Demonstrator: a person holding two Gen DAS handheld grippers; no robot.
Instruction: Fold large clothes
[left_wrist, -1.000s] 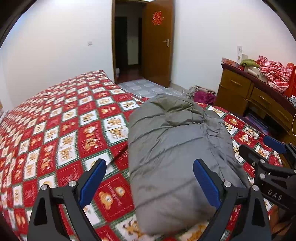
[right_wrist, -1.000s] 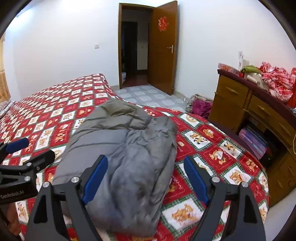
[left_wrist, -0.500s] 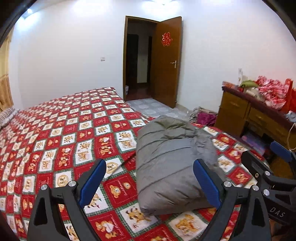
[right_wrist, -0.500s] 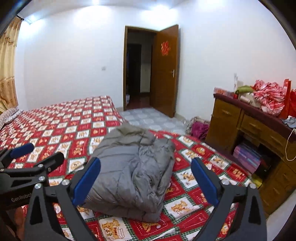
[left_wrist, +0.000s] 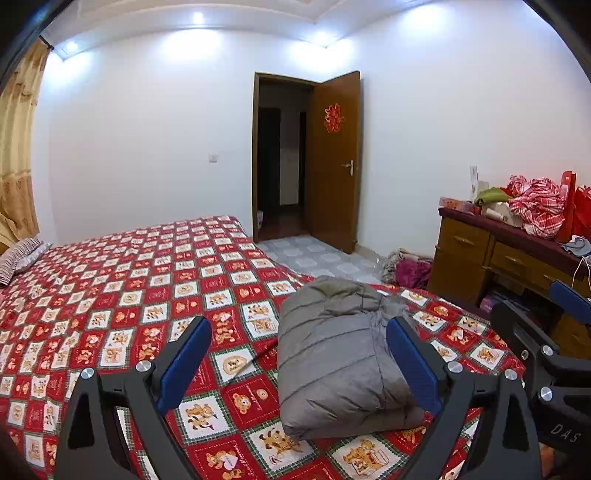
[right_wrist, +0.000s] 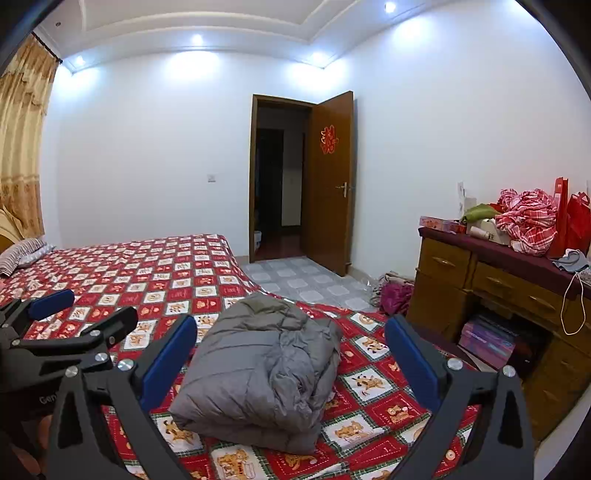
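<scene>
Red-and-white checked bedding with little bear panels covers the bed (left_wrist: 110, 295), the largest surface in both views, and its broad flat top is likely why it serves as the folding surface for something this bulky. On it, near the foot-end corner closest to the dresser (right_wrist: 480, 280), lies the grey quilted jacket (right_wrist: 258, 369), folded into a thick, roughly rectangular bundle. It sits squarely on the bedding with free cover on all sides, which suggests it was set down there as a finished stack rather than left mid-fold. Its padded fabric puffs up in stitched bands along the smooth outer face, while the side toward the dresser shows bunched, crumpled layers where the folds meet; whether a sleeve or hood is tucked in there I cannot quite make out. Neither tool touches it. The left gripper (left_wrist: 297, 363) hangs apart from the bundle with its blue-padded fingers (left_wrist: 184, 362) spread wide and nothing between them. The right gripper (right_wrist: 290, 360) is likewise released and empty; its fingers (right_wrist: 412, 360) have just been opening to their widest. Judging by the tidy bundle and both tools standing clear, the folding looks essentially complete.
</scene>
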